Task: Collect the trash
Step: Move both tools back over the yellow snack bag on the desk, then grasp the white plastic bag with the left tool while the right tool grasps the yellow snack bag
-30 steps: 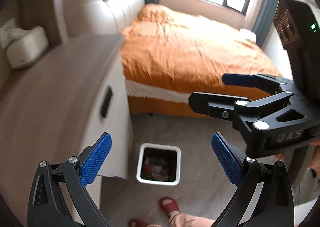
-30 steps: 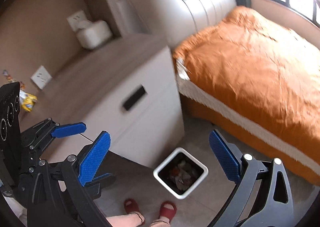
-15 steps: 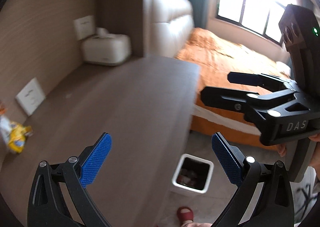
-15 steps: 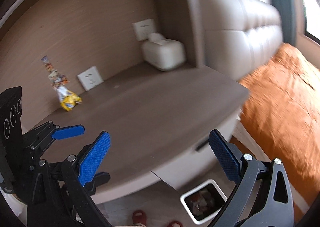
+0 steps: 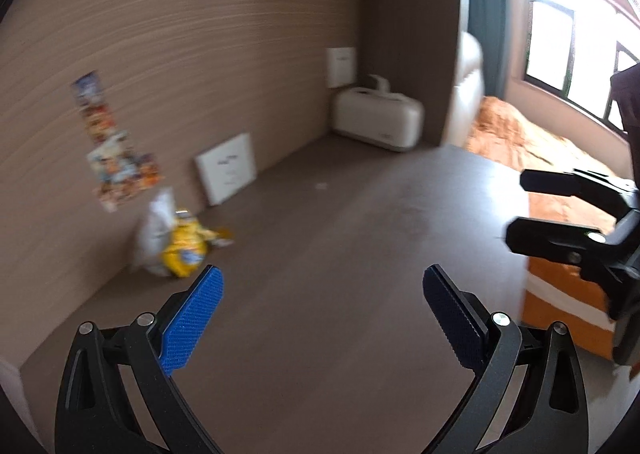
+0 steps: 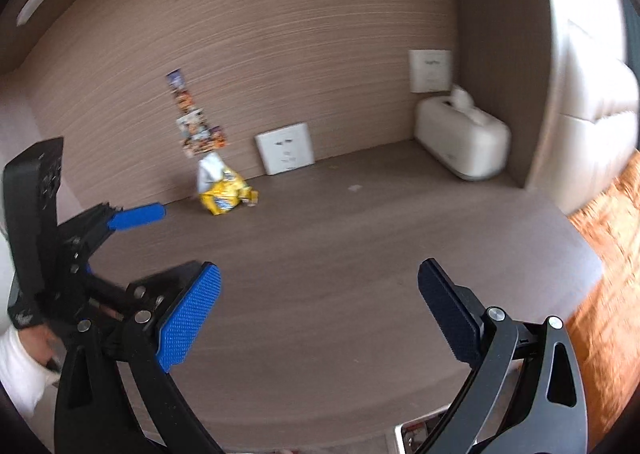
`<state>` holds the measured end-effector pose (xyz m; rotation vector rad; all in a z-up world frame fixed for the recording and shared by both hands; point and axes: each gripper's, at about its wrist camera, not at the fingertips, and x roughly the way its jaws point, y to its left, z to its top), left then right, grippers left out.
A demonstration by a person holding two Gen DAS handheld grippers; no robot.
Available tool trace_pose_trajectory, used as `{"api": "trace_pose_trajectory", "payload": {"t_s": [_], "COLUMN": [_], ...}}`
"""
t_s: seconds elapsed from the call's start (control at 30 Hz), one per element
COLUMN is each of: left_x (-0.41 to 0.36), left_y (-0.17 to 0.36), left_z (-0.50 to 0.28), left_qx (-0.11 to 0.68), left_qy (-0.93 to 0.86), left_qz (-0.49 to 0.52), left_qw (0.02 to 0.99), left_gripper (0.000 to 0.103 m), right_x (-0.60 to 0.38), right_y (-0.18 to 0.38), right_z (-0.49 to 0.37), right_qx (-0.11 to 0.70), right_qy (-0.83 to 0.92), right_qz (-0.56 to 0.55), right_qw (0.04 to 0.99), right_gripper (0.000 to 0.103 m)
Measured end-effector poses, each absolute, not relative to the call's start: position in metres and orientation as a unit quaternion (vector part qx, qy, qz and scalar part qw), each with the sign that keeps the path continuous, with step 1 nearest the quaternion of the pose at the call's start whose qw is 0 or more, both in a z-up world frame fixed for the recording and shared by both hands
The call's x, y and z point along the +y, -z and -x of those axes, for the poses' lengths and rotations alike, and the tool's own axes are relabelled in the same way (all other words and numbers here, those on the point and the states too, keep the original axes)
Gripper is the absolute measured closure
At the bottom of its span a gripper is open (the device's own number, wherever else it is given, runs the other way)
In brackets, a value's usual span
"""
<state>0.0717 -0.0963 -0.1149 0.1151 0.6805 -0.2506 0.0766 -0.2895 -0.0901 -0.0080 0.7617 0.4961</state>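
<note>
A crumpled yellow and white snack wrapper (image 5: pixel 176 240) (image 6: pixel 222 189) lies on the brown nightstand top (image 5: pixel 340 274) (image 6: pixel 340 254), against the wood wall. A strip of colourful packets (image 5: pixel 108 141) (image 6: pixel 192 121) leans on the wall just above it. My left gripper (image 5: pixel 322 312) hangs open and empty over the tabletop, with the wrapper ahead of its left finger. Open and empty too, my right gripper (image 6: pixel 318 308) hovers nearer the front edge. The left gripper (image 6: pixel 136 246) shows at the left of the right wrist view. The right gripper (image 5: pixel 556 209) shows at the right of the left wrist view.
A white tissue box (image 5: pixel 378 119) (image 6: pixel 462 139) stands in the back corner. Two white socket plates (image 5: pixel 226 167) (image 6: pixel 285 148) sit on the wall. An orange bed (image 5: pixel 520 145) (image 6: pixel 608 262) lies to the right. The trash bin's rim (image 6: pixel 416 430) peeks below the table edge.
Both grippers have swung up and left, from the floor bin and bed to the nightstand top. The wrapper has come into view ahead. Both stayed open.
</note>
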Motion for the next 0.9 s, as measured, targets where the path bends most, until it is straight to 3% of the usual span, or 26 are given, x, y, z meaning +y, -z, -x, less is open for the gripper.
{"api": "trace_pose_trajectory", "payload": {"t_s": [0.4, 0.9], "left_x": [0.011, 0.068], "left_y": [0.126, 0.159], "left_z": [-0.113, -0.190], "left_qx": [0.335, 0.344], "left_qy": [0.041, 0.098], "left_qz": [-0.034, -0.048], "left_qw": [0.941, 0.932], "left_gripper": [0.005, 0.007], "right_x": [-0.195, -0.103], "right_y": [0.114, 0.177], "right_z": [-0.116, -0.205], "right_qx": [0.374, 0.384], "right_qy": [-0.315, -0.389], "right_qz": [0.063, 0.129], "right_qw": [0.870, 0.827], "right_gripper": [0.005, 0.005]}}
